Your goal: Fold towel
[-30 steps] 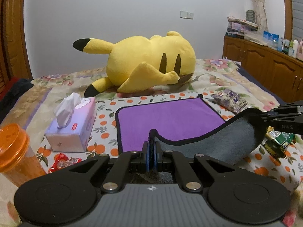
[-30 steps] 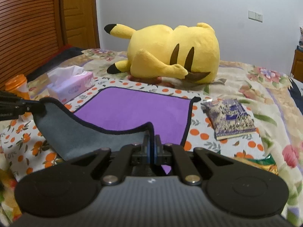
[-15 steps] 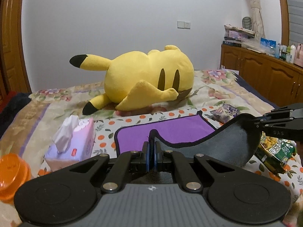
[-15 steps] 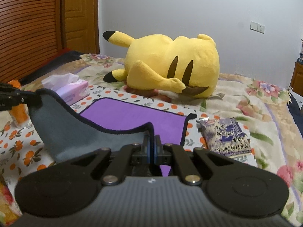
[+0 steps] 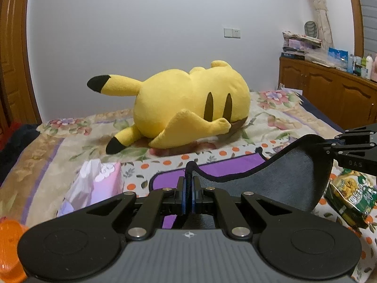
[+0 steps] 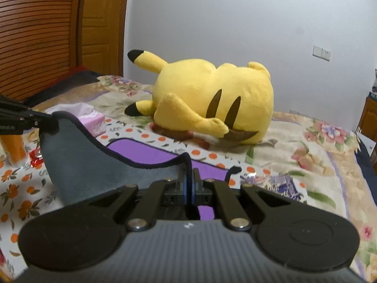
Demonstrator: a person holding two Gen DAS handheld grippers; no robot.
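Note:
The towel [image 5: 266, 179] is purple on top and grey underneath, with a dark hem, and lies on the bed's orange-dotted cloth. Its near edge is lifted, showing the grey underside [image 6: 94, 165], and sags between the two held corners. My left gripper [image 5: 187, 184] is shut on the near left corner. My right gripper [image 6: 188, 184] is shut on the near right corner. Each gripper shows in the other's view: the right one [image 5: 339, 146] and the left one [image 6: 44, 120]. The far part of the towel [image 6: 146, 153] lies flat.
A large yellow plush toy [image 5: 188, 108] lies behind the towel. A pink tissue box [image 5: 99, 184] and an orange cup [image 6: 14, 148] stand to the left. A snack bag [image 5: 351, 193] and a purple packet [image 6: 282, 184] lie to the right. Wooden cabinets [image 5: 329, 89] line the right wall.
Both grippers have risen and moved forward toward the plush toy, carrying the near edge of the towel; less of the flat purple surface shows.

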